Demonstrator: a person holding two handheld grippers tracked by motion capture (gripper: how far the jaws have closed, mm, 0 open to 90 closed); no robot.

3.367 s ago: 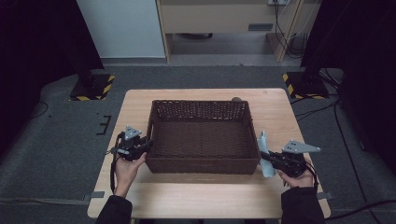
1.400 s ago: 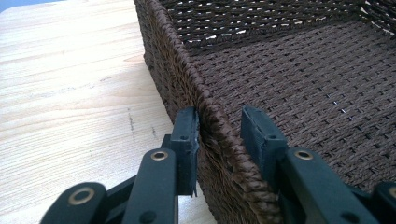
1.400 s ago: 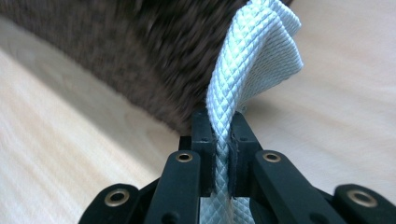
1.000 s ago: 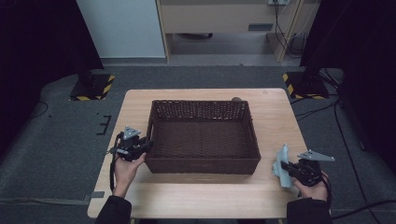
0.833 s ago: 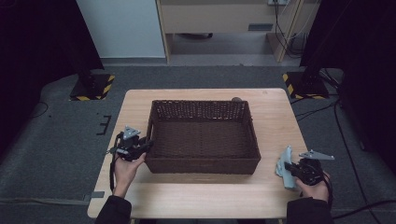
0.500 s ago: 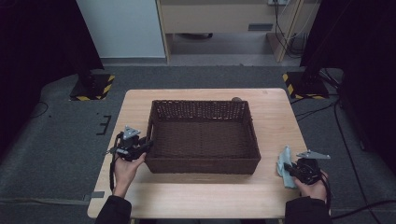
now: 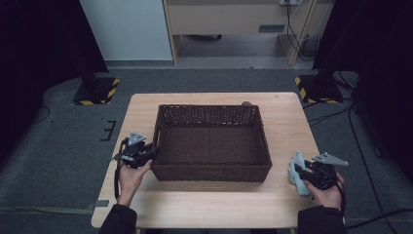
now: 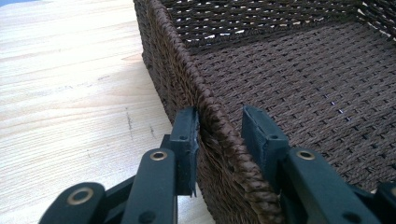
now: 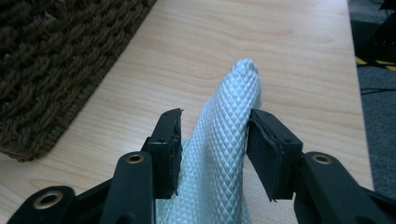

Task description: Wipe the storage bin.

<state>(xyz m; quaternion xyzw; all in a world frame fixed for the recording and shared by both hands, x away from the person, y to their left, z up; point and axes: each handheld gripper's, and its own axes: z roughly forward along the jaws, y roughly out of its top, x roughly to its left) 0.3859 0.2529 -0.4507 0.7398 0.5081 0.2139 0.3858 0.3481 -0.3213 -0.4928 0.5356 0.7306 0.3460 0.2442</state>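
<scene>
- Pale blue cloth point(image 7: 296, 171) with a diamond weave lies bunched on the near right part of a light wooden table point(image 7: 204, 204), well apart from the basket.
- Room around the table: grey carpeted floor point(image 7: 63, 161), black-and-yellow striped blocks point(image 7: 97, 91) at the far left and far right, a pale panel point(image 7: 126, 29) and a wooden cabinet point(image 7: 229, 19) behind, dark curtains on both sides.
- At the left, the left hand point(image 7: 130, 174) rests on the table with its forearm coming in from the near edge, and it points the left gripper point(image 7: 146, 152) level at the left wall of the basket.
- In the left gripper view, its jaws straddle the woven rim: the outer pad lies against the outside of the wall, the inner pad stands a little off the rim, so I cannot tell whether they pinch.
- In the middle, a dark brown wicker basket point(image 7: 212, 171) sits square on the table, its bottom bare.
- At the right, the right hand point(image 7: 327, 192) rests by the table's near right corner, its right gripper point(image 7: 301, 171) aimed leftward at the cloth.
- In the right gripper view, a raised fold of cloth point(image 9: 224, 140) stands between jaws that have just been opening; the right pad touches the fold, the left stands clear, so nothing is clamped.
</scene>
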